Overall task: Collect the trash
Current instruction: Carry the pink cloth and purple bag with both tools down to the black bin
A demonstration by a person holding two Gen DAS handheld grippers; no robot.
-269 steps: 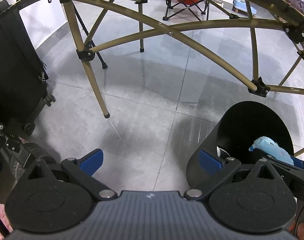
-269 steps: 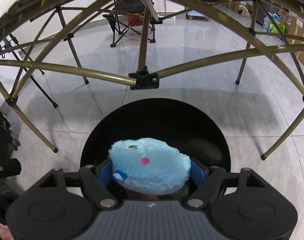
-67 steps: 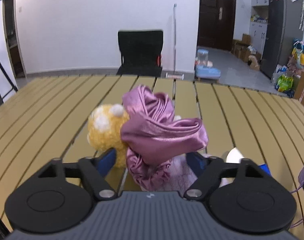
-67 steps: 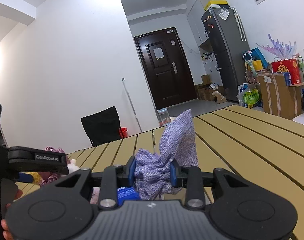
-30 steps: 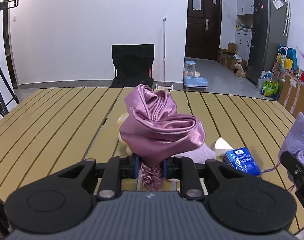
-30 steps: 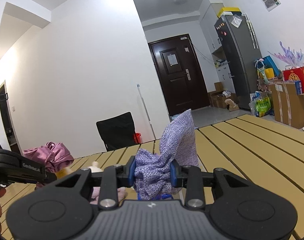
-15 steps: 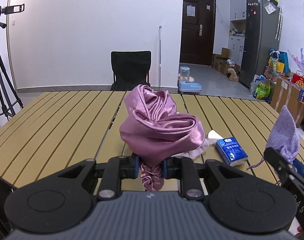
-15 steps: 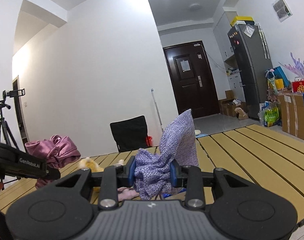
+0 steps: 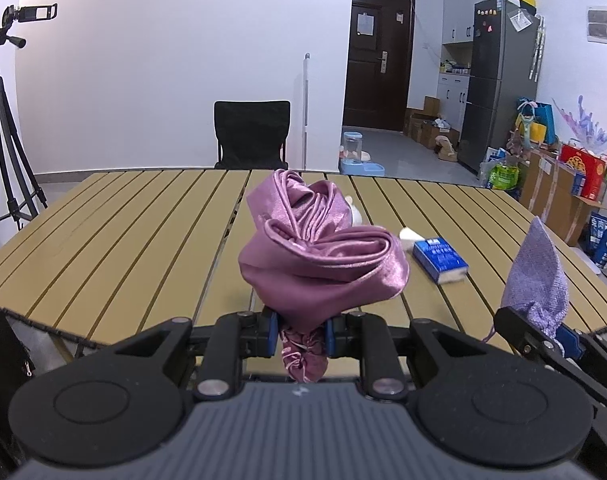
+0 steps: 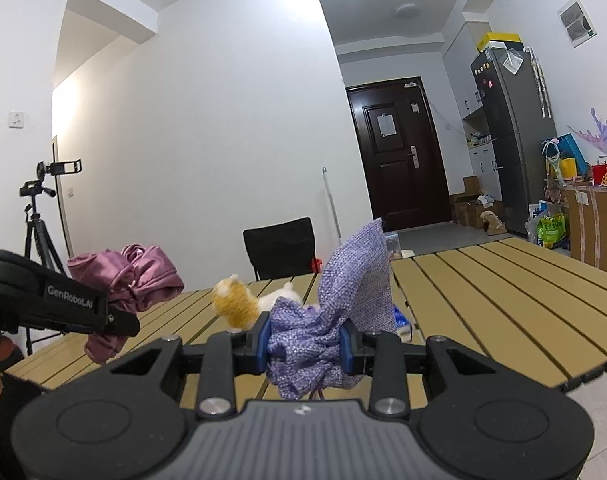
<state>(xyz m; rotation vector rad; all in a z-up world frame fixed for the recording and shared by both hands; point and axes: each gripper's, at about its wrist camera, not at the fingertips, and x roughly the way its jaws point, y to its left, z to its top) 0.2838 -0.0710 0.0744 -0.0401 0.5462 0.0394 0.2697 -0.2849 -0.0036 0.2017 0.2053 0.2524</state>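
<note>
A slatted tan tabletop (image 9: 143, 240) carries a glossy blue packet (image 9: 439, 254) near its right edge, while above its near edge the left tool (image 9: 301, 330) clamps crumpled shiny mauve satin (image 9: 315, 252) and the right tool (image 10: 303, 338) pinches coarse-woven lilac cloth (image 10: 355, 280)

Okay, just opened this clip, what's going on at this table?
A person is clearing a slatted table with two sets of tongs. The left tongs are shut on a pink satin pouch, the right tongs on a purple knit pouch, both held above the table. A blue packet and a yellow plush toy lie on the tabletop.
</note>
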